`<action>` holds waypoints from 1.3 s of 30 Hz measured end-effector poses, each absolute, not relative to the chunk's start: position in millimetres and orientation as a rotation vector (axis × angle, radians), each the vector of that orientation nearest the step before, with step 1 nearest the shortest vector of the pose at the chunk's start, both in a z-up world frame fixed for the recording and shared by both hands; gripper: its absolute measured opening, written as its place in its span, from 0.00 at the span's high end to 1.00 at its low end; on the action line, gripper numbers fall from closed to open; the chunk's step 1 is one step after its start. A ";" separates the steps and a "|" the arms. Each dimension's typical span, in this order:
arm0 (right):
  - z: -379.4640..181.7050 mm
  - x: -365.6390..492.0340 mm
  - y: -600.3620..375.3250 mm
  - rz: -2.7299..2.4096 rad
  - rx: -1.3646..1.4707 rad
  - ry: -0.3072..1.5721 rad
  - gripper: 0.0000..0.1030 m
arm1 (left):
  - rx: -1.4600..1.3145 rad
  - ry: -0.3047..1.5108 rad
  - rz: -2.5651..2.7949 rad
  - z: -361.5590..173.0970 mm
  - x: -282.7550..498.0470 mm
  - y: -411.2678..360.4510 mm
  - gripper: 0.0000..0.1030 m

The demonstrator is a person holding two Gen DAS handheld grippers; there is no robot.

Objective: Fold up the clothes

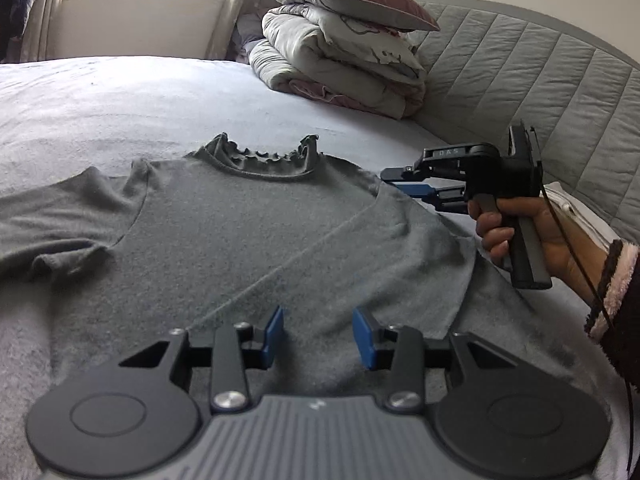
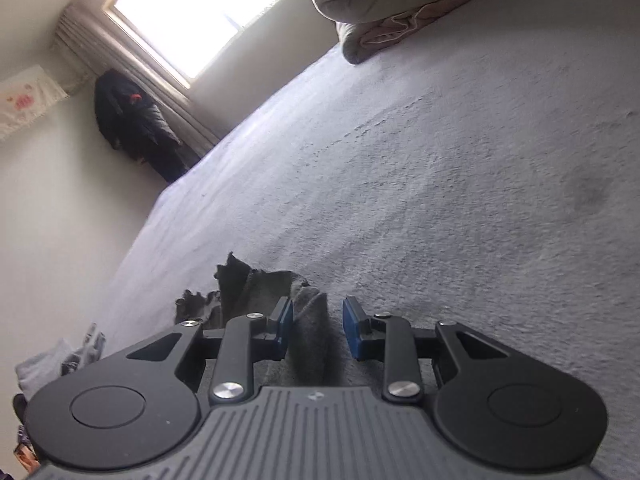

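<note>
Covering most of both frames, pale blue bed sheet [image 1: 120, 92], grey top [image 1: 240, 216] spread flat at centre (one sleeve folded in), folded quilts [image 1: 340, 56] upper centre, window [image 2: 192, 8] upper left, left gripper [image 1: 319, 334] parted over cloth, nothing held, right gripper [image 2: 318, 334] part-open, shoulder fold between pads, unpinched.

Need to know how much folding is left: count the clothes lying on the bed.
1. A grey top lies spread flat on the bed, collar toward the stacked bedding. More clothes may lie outside both views.
</note>
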State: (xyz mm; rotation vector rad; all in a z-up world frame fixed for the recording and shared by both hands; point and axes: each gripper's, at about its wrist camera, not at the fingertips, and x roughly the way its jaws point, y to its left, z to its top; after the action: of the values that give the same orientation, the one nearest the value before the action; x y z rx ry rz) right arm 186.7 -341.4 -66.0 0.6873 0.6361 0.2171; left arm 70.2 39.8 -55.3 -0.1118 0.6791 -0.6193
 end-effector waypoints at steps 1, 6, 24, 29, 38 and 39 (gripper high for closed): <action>-66.3 187.5 -339.0 0.231 0.683 0.637 0.88 | -0.115 0.677 -0.622 -55.1 70.3 40.0 0.61; -45.9 185.1 -321.9 0.161 0.473 0.556 0.96 | -0.117 0.669 -0.633 -55.1 68.7 39.7 0.59; -11.5 145.2 -328.2 0.067 0.418 0.656 0.70 | -0.093 0.649 -0.640 -42.6 65.2 37.9 0.45; -16.8 108.0 -321.8 0.049 0.358 0.730 0.70 | -0.083 0.660 -0.617 -44.3 65.1 39.5 0.43; -40.9 89.7 -292.3 -0.049 0.161 0.775 0.94 | 0.006 0.676 -0.602 -50.5 52.3 34.7 0.41; -41.5 90.3 -291.6 -0.065 0.169 0.782 0.94 | 0.010 0.677 -0.603 -50.7 50.9 34.6 0.41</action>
State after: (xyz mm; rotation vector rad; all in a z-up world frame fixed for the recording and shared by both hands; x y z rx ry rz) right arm 90.3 -291.6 -41.5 0.1692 0.7819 -0.0648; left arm 50.9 34.6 -50.7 0.0101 0.6772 -0.6030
